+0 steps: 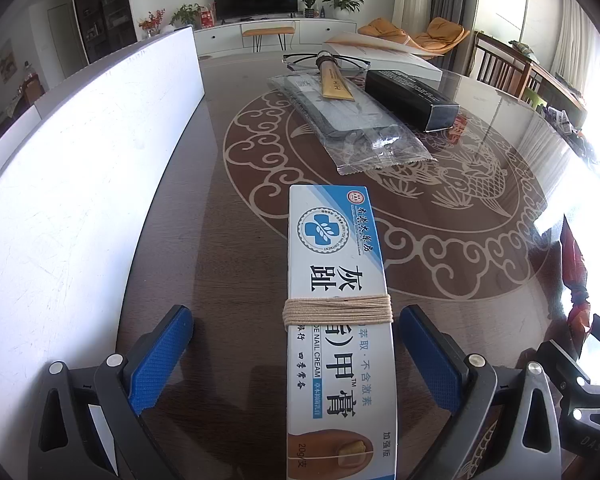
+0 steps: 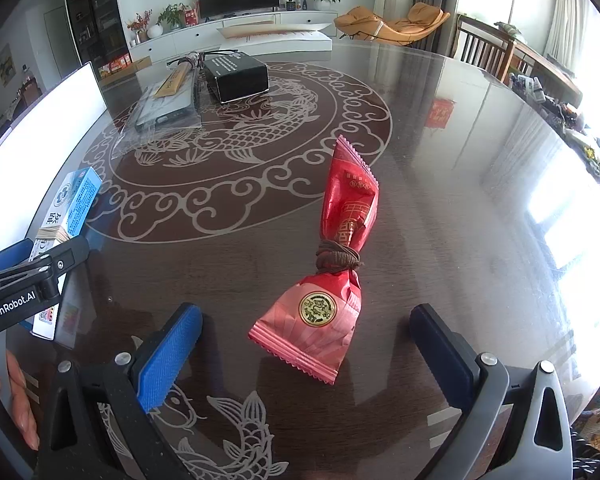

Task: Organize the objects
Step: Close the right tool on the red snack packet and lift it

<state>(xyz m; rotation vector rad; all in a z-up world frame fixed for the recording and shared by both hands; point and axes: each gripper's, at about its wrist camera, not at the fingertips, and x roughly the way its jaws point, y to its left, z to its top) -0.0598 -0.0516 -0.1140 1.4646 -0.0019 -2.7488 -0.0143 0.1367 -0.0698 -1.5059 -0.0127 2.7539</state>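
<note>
Right tool [image 2: 306, 356] jaws wide apart, straddling red snack packet [image 2: 332, 264] lying on worktop [image 2: 460, 200], no contact. Left tool [image 1: 296, 356] likewise apart around nail cream box [image 1: 338, 320]. Likely pre-grasp step; next: close, lift, sort.

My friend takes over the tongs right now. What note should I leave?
Left tongs: open, nail cream box lying between them, pads not touching it.
Right tongs: open, red candy packet lying between them, not gripped.
Far side of the table: clear packet with a gold tube on it, black box beside, glasses behind.
Done: cannot tell from here.
Left: probably gathering box and candy with the rest.
</note>
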